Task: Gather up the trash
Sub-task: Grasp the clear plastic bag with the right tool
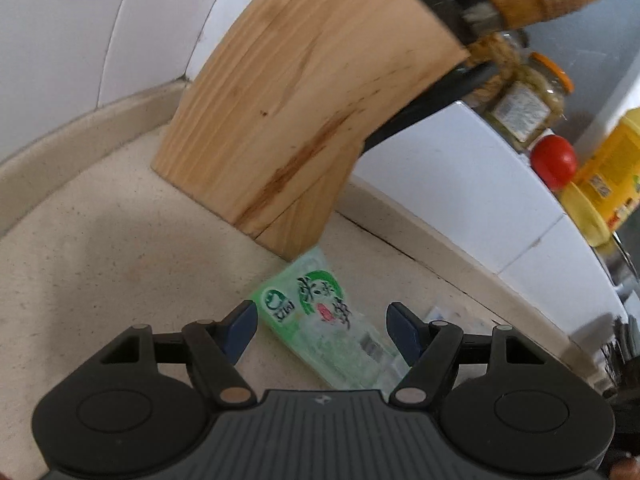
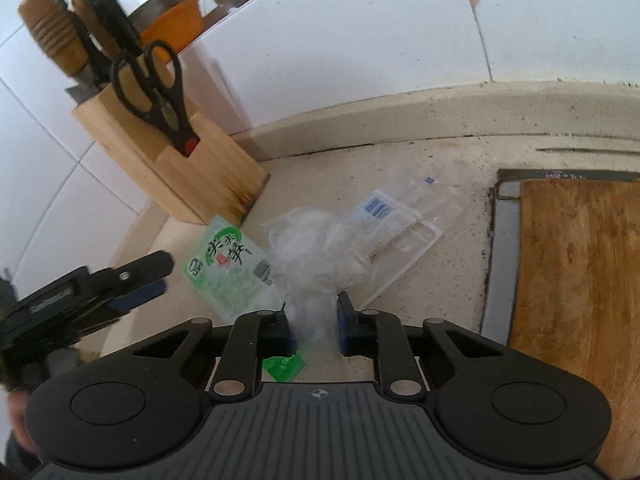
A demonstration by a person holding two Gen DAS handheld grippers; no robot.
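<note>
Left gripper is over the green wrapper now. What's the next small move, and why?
Probably ease the left gripper down and close it on the green wrapper. Its jaws stand open on either side of the wrapper, which lies flat on the counter by the knife block; the pads do not press it yet. The right gripper already pinches the crumpled clear plastic.
</note>
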